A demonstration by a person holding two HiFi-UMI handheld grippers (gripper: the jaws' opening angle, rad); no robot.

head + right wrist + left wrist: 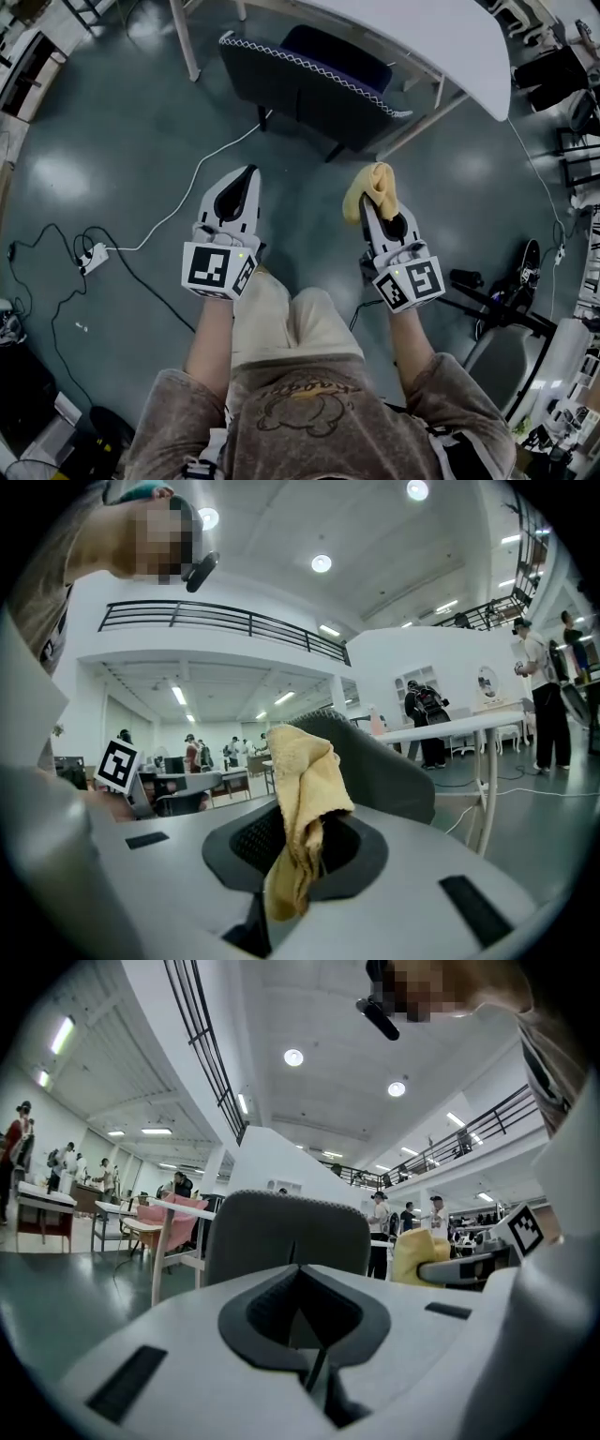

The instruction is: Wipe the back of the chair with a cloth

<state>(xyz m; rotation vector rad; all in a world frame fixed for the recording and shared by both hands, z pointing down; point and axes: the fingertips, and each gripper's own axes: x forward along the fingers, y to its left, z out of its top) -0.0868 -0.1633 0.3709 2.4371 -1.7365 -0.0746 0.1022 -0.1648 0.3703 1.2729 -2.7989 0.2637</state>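
- The right gripper (pixel 369 206) has its jaws closed on a yellow cloth (pixel 372 187). In the right gripper view the cloth (pixel 300 799) stands up in a bunch between the pads and a tail of it hangs down the slot.
- The left gripper (pixel 249 172) has its jaws together, with nothing between them.
- The chair (pixel 309 84) is ahead of both grippers. Its seat is pushed partly under the near edge of the white desk (pixel 450 37), and its dark back faces the person.
- Neither gripper touches the chair back (pixel 286 1237). A stretch of grey floor (pixel 122 141) lies between them.
- A white cable (pixel 192 183) crosses that floor from a power strip (pixel 94 258) on the left towards the chair's legs.
- Both forearms reach forward from the body, side by side and apart. Both grippers point at the chair, the right one towards its right end near the desk leg.
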